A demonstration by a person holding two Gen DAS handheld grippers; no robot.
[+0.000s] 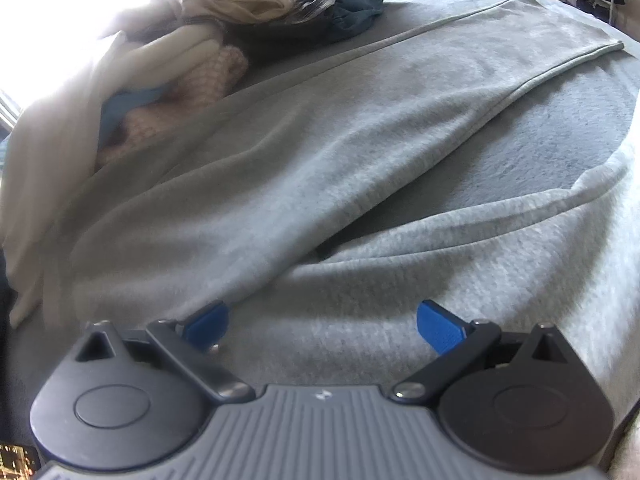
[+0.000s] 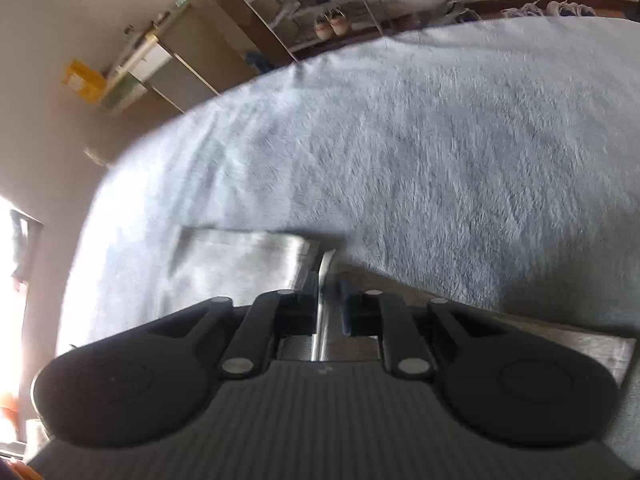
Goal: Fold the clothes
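**Right hand-held gripper pinches a hem; left one waits released**

The grey sweatpants (image 1: 328, 152) lie spread on the grey bed (image 2: 440, 140), legs running away from the left hand-held gripper (image 1: 322, 326), which hovers spread wide over the near fabric, grasping nothing. The right hand-held gripper (image 2: 330, 300) is clenched on a thin fabric edge, apparently the sweatpants' hem. Any fold looks to run along that long axis.
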